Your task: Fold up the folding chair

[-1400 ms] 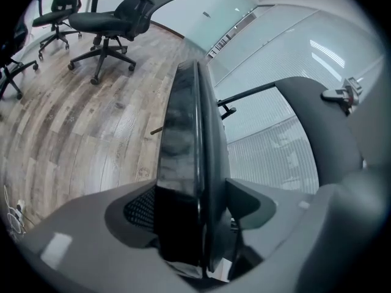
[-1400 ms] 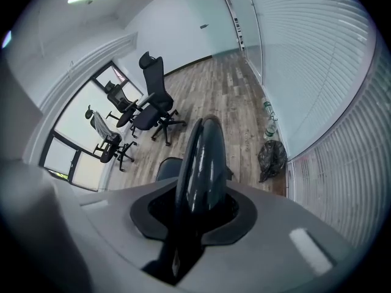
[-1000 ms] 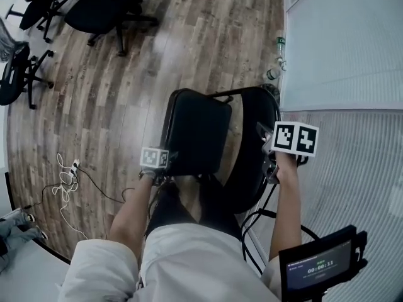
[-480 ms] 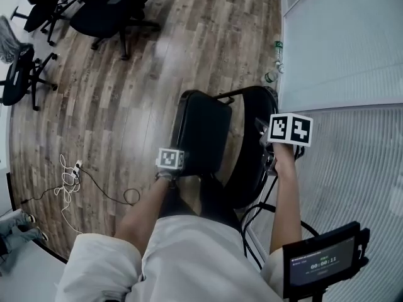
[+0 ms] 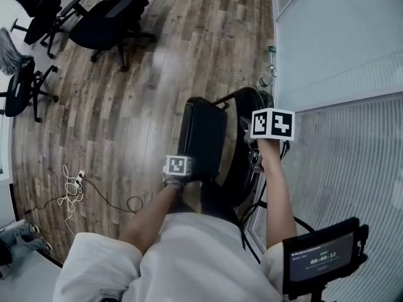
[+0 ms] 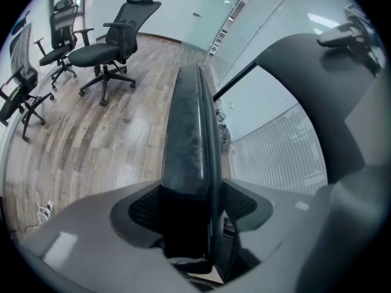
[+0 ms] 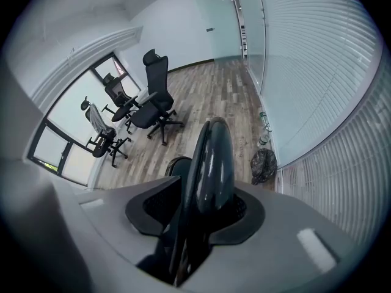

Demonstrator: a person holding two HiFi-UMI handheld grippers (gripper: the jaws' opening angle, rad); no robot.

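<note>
Left gripper [image 5: 180,176] clenched on seat [image 5: 203,137], jaws just closing; right gripper [image 5: 255,162] jaws just opening, loose around backrest [image 7: 214,163] (glass wall [image 5: 334,43] near) — backrest may slip and topple

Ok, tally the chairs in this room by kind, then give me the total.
Folding chair: 1
Office chairs: 3
Total: 4
</note>
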